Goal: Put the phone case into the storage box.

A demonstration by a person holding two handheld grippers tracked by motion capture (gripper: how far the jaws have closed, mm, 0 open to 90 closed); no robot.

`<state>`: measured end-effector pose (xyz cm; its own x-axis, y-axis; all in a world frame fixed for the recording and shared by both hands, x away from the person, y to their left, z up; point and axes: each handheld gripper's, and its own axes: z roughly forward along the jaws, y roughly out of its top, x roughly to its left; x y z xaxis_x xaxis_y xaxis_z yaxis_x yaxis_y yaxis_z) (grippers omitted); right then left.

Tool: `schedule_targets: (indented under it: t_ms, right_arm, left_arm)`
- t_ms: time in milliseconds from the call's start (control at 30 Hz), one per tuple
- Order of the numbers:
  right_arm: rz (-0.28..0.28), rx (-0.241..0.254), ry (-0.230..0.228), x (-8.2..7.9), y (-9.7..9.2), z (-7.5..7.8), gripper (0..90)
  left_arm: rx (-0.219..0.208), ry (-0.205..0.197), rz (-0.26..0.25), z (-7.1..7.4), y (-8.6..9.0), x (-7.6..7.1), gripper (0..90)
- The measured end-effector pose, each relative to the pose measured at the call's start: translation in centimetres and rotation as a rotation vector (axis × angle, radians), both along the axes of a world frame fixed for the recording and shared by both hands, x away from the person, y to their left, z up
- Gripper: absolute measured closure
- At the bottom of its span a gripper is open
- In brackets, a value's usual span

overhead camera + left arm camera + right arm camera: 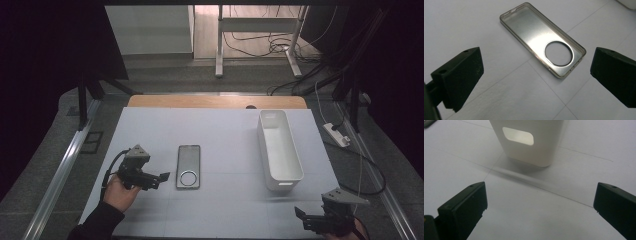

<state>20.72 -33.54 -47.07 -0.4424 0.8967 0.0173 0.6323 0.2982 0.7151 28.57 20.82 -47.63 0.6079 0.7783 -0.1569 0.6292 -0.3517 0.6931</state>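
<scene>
A clear, grey-tinted phone case (pixel 188 166) with a round cut-out lies flat on the white table mat, left of centre. My left gripper (pixel 162 177) sits just left of the case's near end, held by a hand, jaws open and empty. In the left gripper view the phone case (pixel 541 37) lies ahead between the spread jaws of the left gripper (pixel 536 77). A long white bin (pixel 278 148) stands at the right. My right gripper (pixel 300 214) is at the near right corner, open and empty; the bin's end wall (pixel 529 147) with its handle slot is ahead of the right gripper (pixel 539 207).
The white mat (pixel 220 200) covers a wooden table whose far edge (pixel 215 101) shows. A power strip (pixel 336 134) and cables lie on the floor at the right. Table legs and more cables stand beyond the far edge.
</scene>
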Motion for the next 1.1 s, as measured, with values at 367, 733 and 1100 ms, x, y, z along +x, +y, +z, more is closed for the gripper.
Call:
schedule_targets:
  t_ms: [367,733,1100]
  right_arm:
    - [0.003,-0.002,0.007,0.1,0.0,0.0,0.0]
    - [0.005,0.002,0.013,0.1,0.0,-0.1,0.0]
    - [0.007,-0.001,0.02,0.2,0.0,-0.1,0.0]
  left_arm:
    - [0.007,0.021,-0.034,0.2,-1.0,2.1,0.0]
    - [0.012,0.028,-0.07,0.7,-2.4,4.2,0.0]
    - [0.032,0.025,-0.108,1.0,-4.6,6.4,0.0]
